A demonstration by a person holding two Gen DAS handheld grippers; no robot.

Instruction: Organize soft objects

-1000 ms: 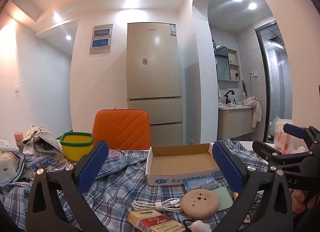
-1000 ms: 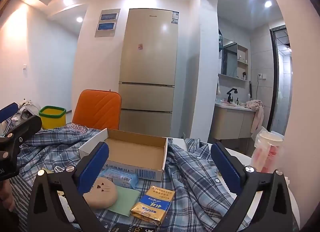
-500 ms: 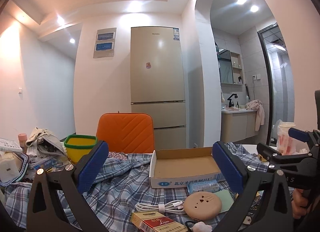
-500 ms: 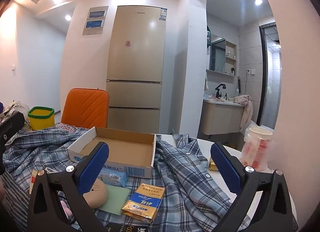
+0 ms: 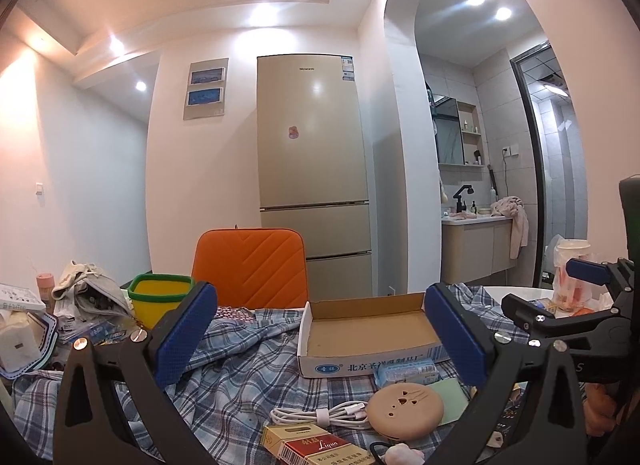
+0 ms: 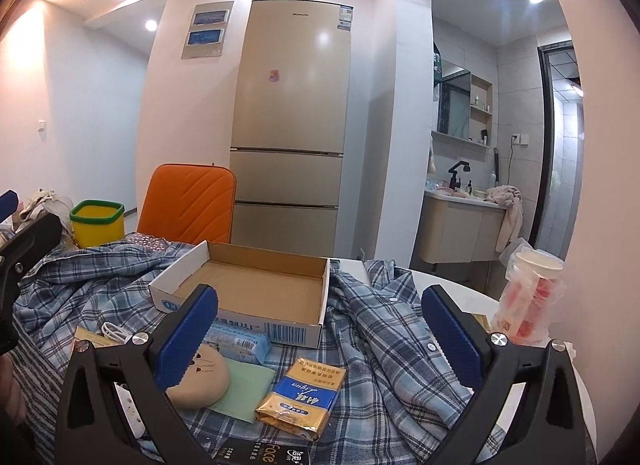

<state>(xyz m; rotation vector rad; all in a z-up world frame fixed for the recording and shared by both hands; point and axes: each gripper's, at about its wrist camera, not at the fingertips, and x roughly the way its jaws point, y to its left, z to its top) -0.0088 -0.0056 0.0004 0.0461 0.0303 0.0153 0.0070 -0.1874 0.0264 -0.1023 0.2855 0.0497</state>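
A rumpled blue plaid shirt [image 5: 240,377] [image 6: 380,329] covers the table. On it stands an empty shallow cardboard box [image 5: 368,333] [image 6: 256,289]. In front of the box lie a blue tissue pack [image 5: 406,371] [image 6: 240,341], a round tan cat-face pad [image 5: 404,411] [image 6: 200,381], a green sheet [image 6: 244,389], a white cable [image 5: 320,417] and a gold-blue packet [image 6: 300,399]. My left gripper [image 5: 320,341] hovers open above the shirt. My right gripper [image 6: 316,341] is open too, empty, over the tissue pack and packet; it also shows at the right edge of the left wrist view [image 5: 560,305].
An orange chair back [image 5: 250,265] stands behind the table, before a beige fridge [image 5: 312,169]. A yellow bin with green rim [image 5: 160,301] and a clutter pile [image 5: 60,321] sit at left. A wrapped cup [image 6: 532,297] stands at right. A red cigarette box [image 5: 316,445] lies near.
Both grippers have tilted and shifted slightly, so the box and table items sit a little differently in view. Both stay open and hold nothing.
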